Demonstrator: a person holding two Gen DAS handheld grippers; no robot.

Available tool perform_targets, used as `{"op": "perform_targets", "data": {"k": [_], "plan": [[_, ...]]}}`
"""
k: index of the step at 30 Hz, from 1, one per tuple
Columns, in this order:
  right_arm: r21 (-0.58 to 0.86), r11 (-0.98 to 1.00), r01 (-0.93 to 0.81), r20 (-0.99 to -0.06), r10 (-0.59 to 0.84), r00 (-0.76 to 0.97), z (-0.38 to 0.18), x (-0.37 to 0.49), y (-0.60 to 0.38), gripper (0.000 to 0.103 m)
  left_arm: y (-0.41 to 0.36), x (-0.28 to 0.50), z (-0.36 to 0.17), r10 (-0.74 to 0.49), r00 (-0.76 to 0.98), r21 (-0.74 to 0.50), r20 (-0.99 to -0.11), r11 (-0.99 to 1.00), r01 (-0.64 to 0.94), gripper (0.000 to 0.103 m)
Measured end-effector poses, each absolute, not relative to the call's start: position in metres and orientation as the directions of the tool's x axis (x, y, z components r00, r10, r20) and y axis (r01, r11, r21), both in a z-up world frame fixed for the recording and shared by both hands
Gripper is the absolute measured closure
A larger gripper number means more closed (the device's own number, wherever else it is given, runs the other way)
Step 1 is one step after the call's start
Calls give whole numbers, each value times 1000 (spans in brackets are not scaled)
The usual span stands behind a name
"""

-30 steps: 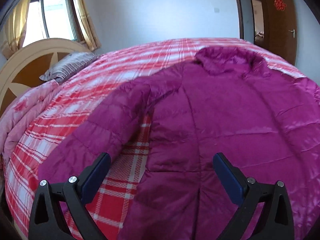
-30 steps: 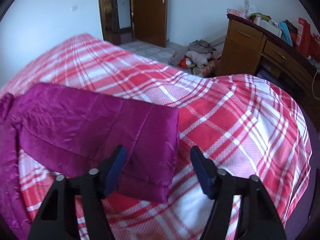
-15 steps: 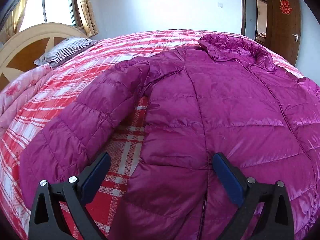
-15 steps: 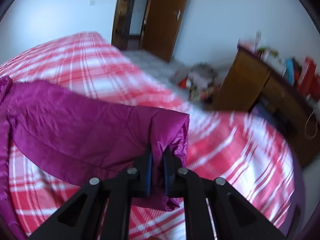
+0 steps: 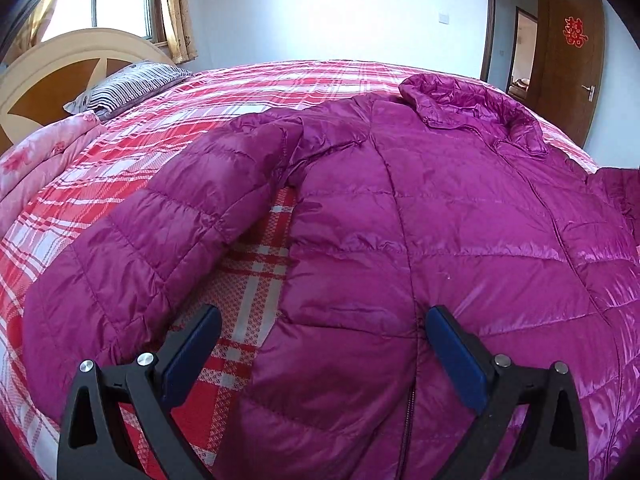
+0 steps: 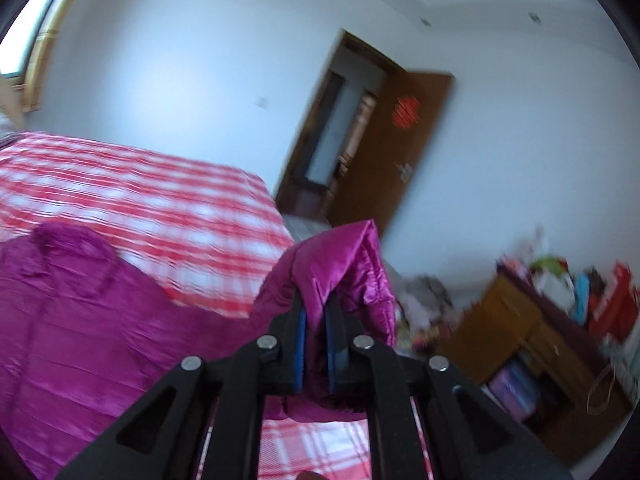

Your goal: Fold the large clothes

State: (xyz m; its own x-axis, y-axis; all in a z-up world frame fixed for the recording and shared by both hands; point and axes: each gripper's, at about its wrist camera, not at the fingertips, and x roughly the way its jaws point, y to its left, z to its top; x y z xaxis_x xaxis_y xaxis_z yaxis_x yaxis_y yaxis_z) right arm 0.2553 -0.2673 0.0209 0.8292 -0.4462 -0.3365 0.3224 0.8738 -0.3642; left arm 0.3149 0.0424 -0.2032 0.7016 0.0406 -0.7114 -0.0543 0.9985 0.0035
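Jaws clamping sleeve (image 6: 340, 264), right view only

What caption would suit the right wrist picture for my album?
Right tool shut on a purple jacket's sleeve, lifted above the plaid bed.

A bed with a red and white checked cover (image 5: 224, 128) fills the room. At ten o'clock a striped pillow (image 5: 128, 86) lies by the round wooden headboard (image 5: 52, 76). At two o'clock stands a brown door (image 5: 576, 64). A wooden dresser (image 6: 516, 336) holds blurry things, maybe boxes.
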Motion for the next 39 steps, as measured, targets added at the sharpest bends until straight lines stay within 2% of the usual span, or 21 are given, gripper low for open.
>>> {"op": "perform_targets", "data": {"k": [4, 10, 19, 27, 34, 39], "plan": [[-405, 890, 211, -300, -347, 889, 28, 262, -206, 94, 44, 314, -204, 31, 701, -10, -712, 998, -54, 1], [-434, 899, 66, -317, -221, 922, 14, 275, -141, 94, 48, 314, -204, 17, 701, -32, -713, 998, -56, 1], [-441, 888, -131, -426, -78, 901, -45, 307, -51, 94, 51, 313, -205, 2, 703, -56, -711, 997, -60, 1], [-379, 889, -256, -576, -10, 818, -118, 335, -2, 94, 50, 312, -205, 11, 707, -49, -707, 997, -65, 1], [-320, 903, -287, -639, 18, 769, -147, 337, 0, 94, 49, 312, -206, 20, 709, -39, -705, 997, -68, 1], [-321, 893, -316, -645, 38, 763, -159, 331, 9, 94, 48, 311, -206, 28, 710, -32, -704, 997, -71, 1]]}}
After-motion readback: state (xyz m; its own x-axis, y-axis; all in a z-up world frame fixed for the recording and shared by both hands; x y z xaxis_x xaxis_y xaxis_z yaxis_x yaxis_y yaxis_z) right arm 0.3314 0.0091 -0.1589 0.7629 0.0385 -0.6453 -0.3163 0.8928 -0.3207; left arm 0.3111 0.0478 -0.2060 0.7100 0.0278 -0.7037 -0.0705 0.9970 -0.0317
